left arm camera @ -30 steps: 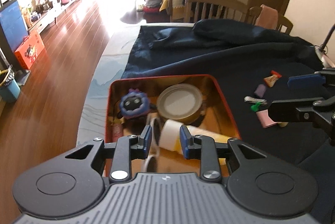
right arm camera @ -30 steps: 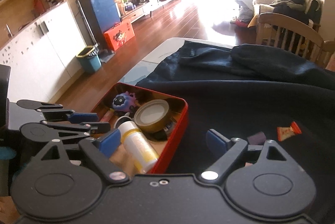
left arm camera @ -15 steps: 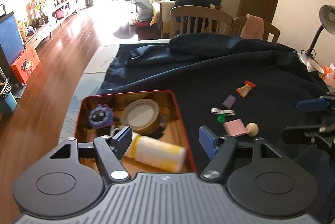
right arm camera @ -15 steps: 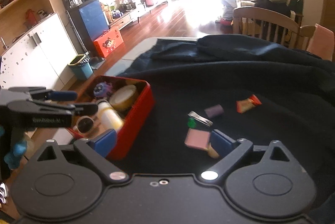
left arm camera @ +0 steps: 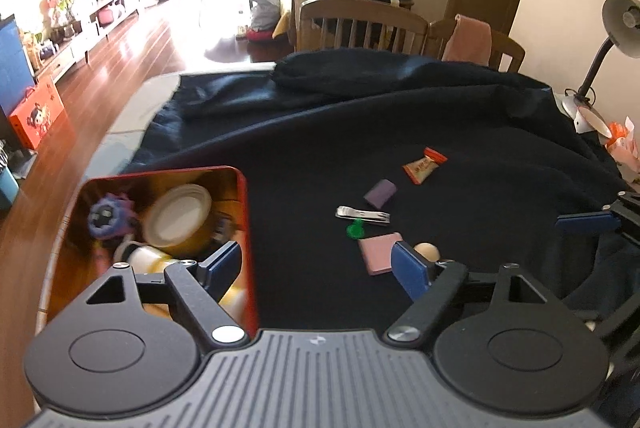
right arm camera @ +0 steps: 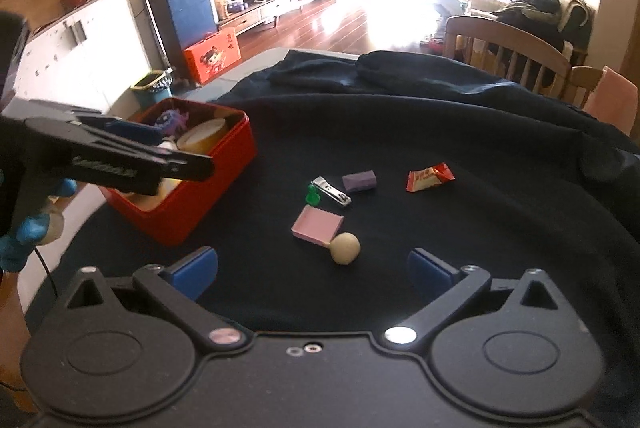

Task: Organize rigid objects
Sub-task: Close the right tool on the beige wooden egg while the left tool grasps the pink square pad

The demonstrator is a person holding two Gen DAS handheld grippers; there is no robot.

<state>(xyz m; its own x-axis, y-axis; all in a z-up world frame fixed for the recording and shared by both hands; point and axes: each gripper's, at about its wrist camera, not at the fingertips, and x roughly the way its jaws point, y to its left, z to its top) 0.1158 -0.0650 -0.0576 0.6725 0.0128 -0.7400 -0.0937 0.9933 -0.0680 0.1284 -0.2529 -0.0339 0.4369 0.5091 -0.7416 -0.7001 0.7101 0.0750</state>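
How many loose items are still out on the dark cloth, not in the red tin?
6, clustered right of the red tin: candy wrapper, purple block, nail clipper, green pin, pink pad, beige ball. None seem hidden.

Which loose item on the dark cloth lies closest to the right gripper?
The beige ball, touching the pink pad's corner; every other item sits farther back.

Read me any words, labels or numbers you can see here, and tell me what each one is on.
None can be read for certain.
Left tool: raised lettering on its side, too blurred to read.
Candy wrapper: small print, too small to read.
Orange box on the floor: a cartoon figure and a few characters, not legible.
Nail clipper, pink pad, purple eraser, red tin: no text visible.
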